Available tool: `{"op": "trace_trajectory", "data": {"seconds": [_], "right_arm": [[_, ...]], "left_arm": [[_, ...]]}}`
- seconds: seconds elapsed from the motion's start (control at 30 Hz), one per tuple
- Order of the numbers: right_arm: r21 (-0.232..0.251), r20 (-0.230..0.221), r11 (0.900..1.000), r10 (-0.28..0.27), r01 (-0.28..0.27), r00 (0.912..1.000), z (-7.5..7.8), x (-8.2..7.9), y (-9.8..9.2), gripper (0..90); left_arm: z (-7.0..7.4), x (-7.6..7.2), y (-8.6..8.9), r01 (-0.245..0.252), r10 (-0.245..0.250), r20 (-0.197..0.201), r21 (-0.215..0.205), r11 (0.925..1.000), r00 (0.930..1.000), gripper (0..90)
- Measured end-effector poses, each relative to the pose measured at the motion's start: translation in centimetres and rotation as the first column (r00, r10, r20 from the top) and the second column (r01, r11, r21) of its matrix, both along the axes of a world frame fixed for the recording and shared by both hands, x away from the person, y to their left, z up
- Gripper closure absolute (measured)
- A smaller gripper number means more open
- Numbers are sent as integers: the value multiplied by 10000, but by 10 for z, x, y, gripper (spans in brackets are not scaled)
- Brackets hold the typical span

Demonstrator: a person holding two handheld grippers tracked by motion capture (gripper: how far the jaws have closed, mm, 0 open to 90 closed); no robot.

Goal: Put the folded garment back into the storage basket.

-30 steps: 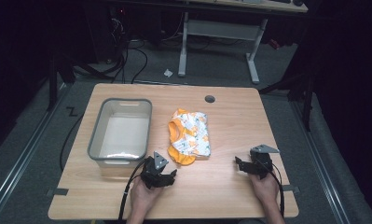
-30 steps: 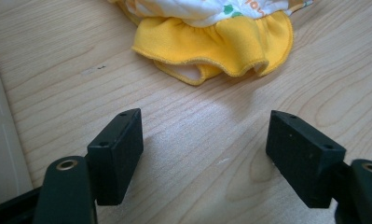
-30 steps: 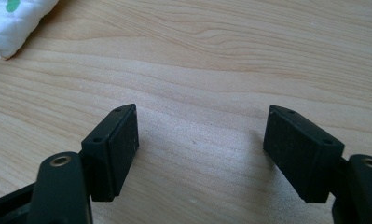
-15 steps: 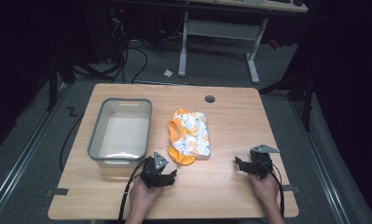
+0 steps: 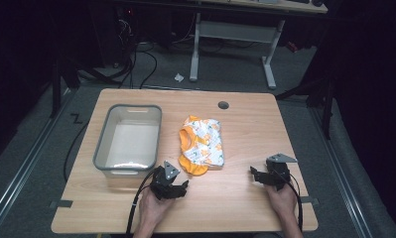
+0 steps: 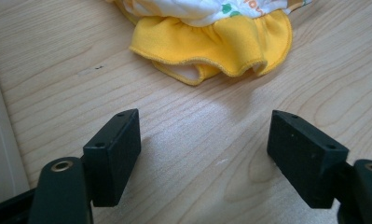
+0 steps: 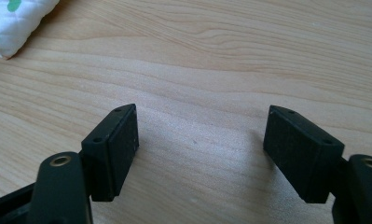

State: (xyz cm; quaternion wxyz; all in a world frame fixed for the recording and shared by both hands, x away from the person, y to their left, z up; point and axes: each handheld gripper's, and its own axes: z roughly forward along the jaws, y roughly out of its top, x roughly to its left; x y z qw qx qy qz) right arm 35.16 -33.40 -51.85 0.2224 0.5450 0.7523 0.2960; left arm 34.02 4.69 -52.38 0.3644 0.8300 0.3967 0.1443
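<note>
Currently nothing has shifted over the last second: left gripper (image 5: pixel 169 182) and right gripper (image 5: pixel 271 174) rest, jaws apart and empty; folded garment (image 5: pixel 201 145) lies mid-frame beside the bin (image 5: pixel 104 145), ungrasped.

Left gripper (image 5: pixel 178 187) low at the table's near edge, jaws spread wide, held in one hand (image 5: pixel 151 210). Right gripper (image 5: pixel 257 176) likewise near the same edge, jaws wide apart.

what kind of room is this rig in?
Probably a lab or workshop, not a home: a bare wooden table on grey carpet, loose cables trailing across the floor, and an adjustable desk frame behind, all in a darkened room.
</note>
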Motion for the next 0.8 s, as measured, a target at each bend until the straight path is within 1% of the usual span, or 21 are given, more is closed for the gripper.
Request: {"op": "trace_trajectory", "data": {"seconds": [0.07,0.17,0.23,0.37,0.43,0.47,0.5,0.53,0.57,0.67,0.8], "right_arm": [[2,0,10000,5,-5,10000,0,0,0,267],[2,6,10000,15,-15,10000,0,0,0,267],[1,6,10000,21,-21,10000,0,0,0,267],[-1,2,10000,32,-32,10000,0,0,0,267],[-3,4,10000,38,-38,10000,0,0,0,267],[-3,3,10000,37,-37,10000,0,0,0,267],[-3,3,10000,37,-37,10000,0,0,0,267],[-3,4,10000,35,-35,10000,0,0,0,267],[7,-5,10000,22,-22,10000,0,-1,0,267],[6,-4,10000,24,-24,10000,0,-1,0,267],[10,-12,10000,24,-24,10000,0,-1,0,267]], "left_arm": [[0,0,0,29,-29,-10,-87,10000,10000,293],[1,1,1,172,-179,-163,-440,9989,9997,310],[1,1,1,270,-283,-271,-503,9984,9992,316],[4,1,1,406,-419,-228,-577,9975,9989,324],[9,1,3,479,-498,-182,-927,9945,9986,324],[11,1,4,467,-505,-293,-1180,9919,9983,329],[11,1,4,467,-505,-293,-1180,9919,9983,341],[13,3,5,428,-513,-515,-1556,9869,9974,342],[14,3,6,449,-544,-572,-1555,9868,9969,341],[15,4,4,462,-553,-585,-1468,9881,9968,334],[18,5,0,496,-588,-595,-1464,9880,9965,319]]}}
